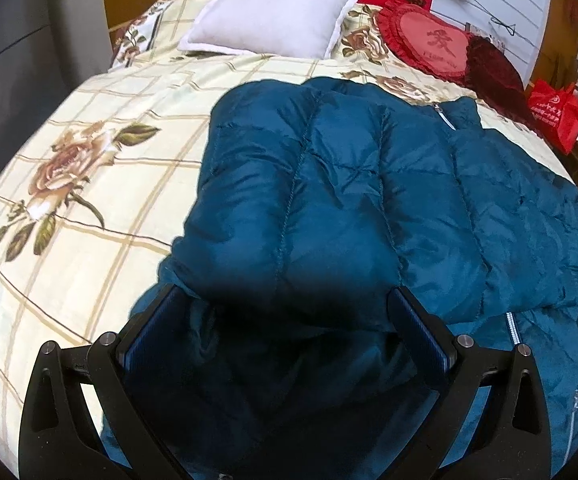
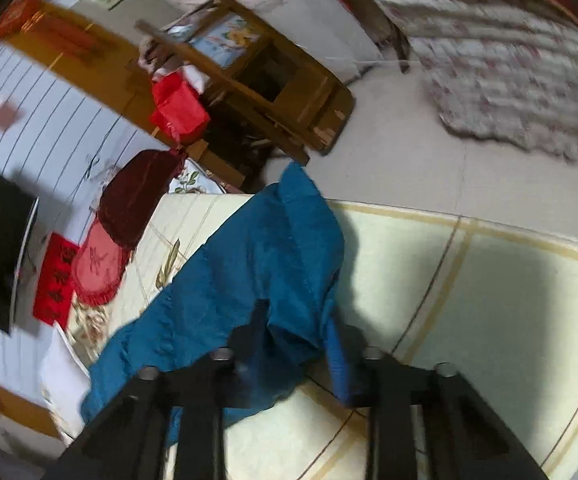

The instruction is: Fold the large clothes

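A teal quilted puffer jacket (image 1: 389,184) lies spread on a bed covered by a cream bedspread printed with brown roses and a tan grid (image 1: 89,184). In the left wrist view it fills the right half of the bed, its collar and silver zipper pull (image 1: 443,116) toward the headboard and its hem toward the camera, so its long axis runs from foot to head of the bed. A white square pillow (image 1: 273,12) and a red heart-shaped cushion with a frilled edge (image 1: 425,40) sit beyond the collar, well apart from the jacket.

The left gripper (image 1: 285,308) has its jaws spread wide, and a thick roll of jacket fabric bulges between them; whether the pads press the cloth cannot be told. In the blurred right wrist view, the right gripper (image 2: 297,344) also stands spread, and a loose flap of the teal jacket (image 2: 257,264), probably a sleeve, drapes over one finger toward the bed edge; a firm pinch is not visible.

The work appears to be at an early fold, with one side already doubled over the body. The next move likely calls for closing both grippers on the fabric and carrying the loose flap inward across the body, keeping the slippery padding from sliding out
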Action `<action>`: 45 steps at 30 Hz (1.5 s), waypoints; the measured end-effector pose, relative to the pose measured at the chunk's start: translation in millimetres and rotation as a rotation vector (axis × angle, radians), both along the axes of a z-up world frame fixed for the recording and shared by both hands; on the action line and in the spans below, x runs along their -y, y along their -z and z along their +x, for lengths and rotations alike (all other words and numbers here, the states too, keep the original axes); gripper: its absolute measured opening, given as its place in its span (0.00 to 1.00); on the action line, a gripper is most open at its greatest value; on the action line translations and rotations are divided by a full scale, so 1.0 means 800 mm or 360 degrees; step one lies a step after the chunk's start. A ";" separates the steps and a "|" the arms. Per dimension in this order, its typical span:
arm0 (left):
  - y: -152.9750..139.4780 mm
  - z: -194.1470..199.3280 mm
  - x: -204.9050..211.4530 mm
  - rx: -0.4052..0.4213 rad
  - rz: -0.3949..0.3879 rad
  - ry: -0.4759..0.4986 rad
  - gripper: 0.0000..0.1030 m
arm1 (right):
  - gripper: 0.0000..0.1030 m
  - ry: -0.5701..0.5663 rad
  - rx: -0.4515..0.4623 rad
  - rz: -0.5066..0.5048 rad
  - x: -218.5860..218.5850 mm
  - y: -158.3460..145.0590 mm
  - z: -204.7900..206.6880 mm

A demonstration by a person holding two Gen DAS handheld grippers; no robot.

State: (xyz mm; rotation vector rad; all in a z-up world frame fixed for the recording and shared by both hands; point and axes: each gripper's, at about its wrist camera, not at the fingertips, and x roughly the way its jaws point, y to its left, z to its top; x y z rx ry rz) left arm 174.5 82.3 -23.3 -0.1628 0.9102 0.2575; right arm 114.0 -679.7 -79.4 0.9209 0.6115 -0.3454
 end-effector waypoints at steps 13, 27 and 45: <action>-0.013 -0.007 -0.024 0.0044 0.0012 -0.0075 0.99 | 0.13 -0.0493 0.0282 -0.0639 -0.199 -0.156 0.047; -0.016 -0.014 -0.065 0.0005 0.0148 -0.0168 0.99 | 0.12 -0.1131 0.0562 -0.0505 -0.510 -0.160 0.120; -0.013 -0.012 -0.102 -0.0089 0.0326 -0.0314 0.99 | 0.12 -0.1717 0.0449 -0.0500 -0.779 -0.086 0.149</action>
